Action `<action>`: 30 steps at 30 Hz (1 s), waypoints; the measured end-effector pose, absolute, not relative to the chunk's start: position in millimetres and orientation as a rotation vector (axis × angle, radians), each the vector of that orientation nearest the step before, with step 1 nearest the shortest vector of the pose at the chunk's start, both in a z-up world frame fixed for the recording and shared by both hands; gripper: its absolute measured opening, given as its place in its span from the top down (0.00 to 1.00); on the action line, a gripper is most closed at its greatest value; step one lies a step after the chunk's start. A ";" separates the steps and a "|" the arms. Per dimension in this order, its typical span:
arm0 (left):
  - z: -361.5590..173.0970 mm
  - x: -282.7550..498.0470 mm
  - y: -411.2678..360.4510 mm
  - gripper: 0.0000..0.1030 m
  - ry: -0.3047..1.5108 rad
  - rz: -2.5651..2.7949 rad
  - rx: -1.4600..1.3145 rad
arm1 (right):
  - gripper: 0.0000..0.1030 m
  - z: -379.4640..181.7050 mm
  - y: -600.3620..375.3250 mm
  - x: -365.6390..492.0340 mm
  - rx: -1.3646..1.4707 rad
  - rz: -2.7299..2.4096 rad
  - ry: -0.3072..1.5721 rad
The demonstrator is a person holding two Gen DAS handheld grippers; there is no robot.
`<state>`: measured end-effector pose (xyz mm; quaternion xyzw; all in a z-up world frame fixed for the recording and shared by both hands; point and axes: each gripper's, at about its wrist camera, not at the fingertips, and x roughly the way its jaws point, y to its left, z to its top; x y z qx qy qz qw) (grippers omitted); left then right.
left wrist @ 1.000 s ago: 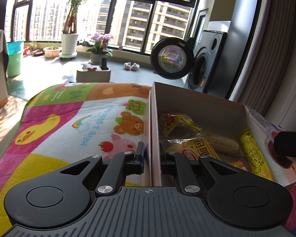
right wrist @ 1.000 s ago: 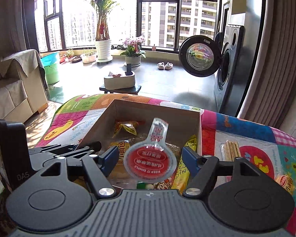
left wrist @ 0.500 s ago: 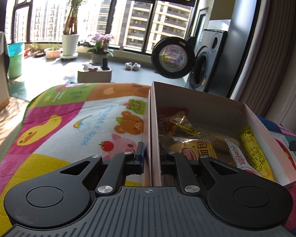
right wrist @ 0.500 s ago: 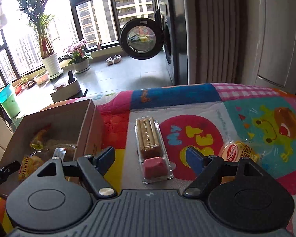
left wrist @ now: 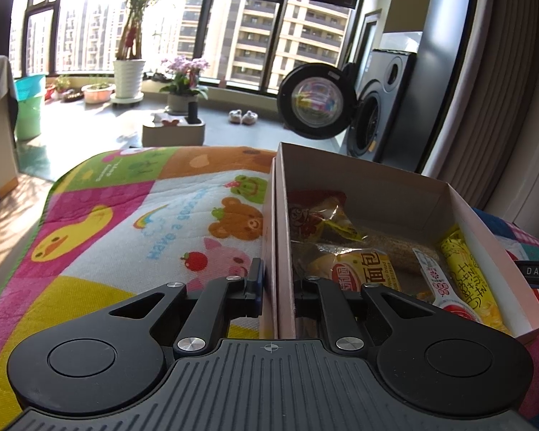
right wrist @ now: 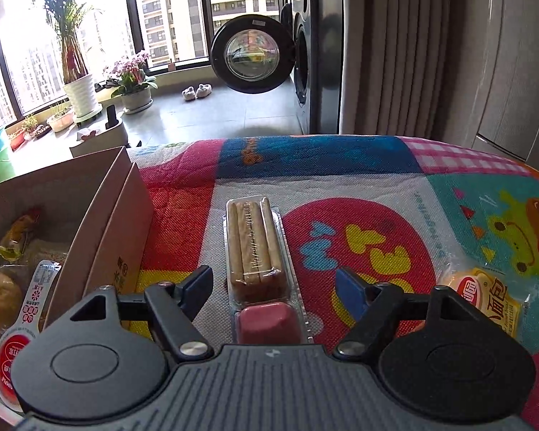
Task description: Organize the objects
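Observation:
A cardboard box (left wrist: 377, 183) (right wrist: 122, 215) holds several snack packs and a red-lidded jelly cup (right wrist: 21, 323) (left wrist: 445, 294). My left gripper (left wrist: 278, 287) is shut on the box's left wall. In the right wrist view a clear tray of biscuit sticks with pink dip (right wrist: 257, 265) lies on the mat between the fingers of my right gripper (right wrist: 273, 287), which stands open around it without touching. A yellow bread pack (right wrist: 485, 298) lies to the right of that gripper.
Everything sits on a colourful cartoon play mat (left wrist: 143, 222) (right wrist: 377, 194). Beyond its far edge are a tiled floor, potted plants (left wrist: 129, 72), a low stool (left wrist: 172, 133) and a washing machine (right wrist: 305, 54) with its door open. Curtains hang at the right.
My right gripper let the jelly cup drop into the box, swung right out of it and came down over the biscuit stick tray. The left gripper kept its hold on the box wall.

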<state>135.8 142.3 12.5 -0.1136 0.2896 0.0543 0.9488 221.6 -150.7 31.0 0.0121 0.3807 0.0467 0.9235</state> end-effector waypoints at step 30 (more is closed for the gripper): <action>14.6 133.8 145.1 0.87 0.589 0.108 -0.247 | 0.52 46.2 -158.8 77.6 -0.100 0.250 0.862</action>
